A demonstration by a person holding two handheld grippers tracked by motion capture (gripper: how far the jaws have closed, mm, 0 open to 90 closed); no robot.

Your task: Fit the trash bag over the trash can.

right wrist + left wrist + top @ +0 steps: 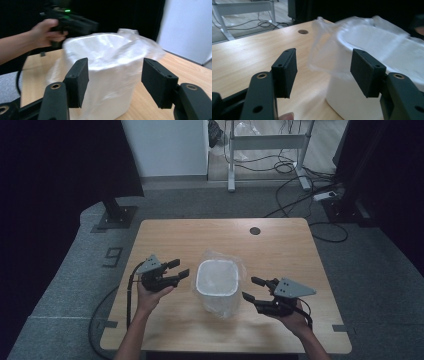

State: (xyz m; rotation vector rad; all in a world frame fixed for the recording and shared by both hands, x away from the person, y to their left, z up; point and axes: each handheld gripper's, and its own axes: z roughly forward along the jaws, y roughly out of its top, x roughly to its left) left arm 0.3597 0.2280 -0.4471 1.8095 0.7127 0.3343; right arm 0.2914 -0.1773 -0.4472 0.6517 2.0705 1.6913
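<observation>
White bin (216, 282) w/ clear plastic liner (235, 265) stands mid counter (280, 245), between my tongs. Left tongs (176, 268) released, near bin, grasping nothing. Right tongs (253, 289) released too, just beside bin. Liner sits loose over rim; I judge fitting partly done, tucking left.

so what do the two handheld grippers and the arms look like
The left gripper and right gripper are black, two-jawed, with flat rectangular pads and brass-ringed holes. Each carries a grey three-cornered plate; a black cable trails from the left one. The forearms are bare, with no sleeves in sight.
</observation>
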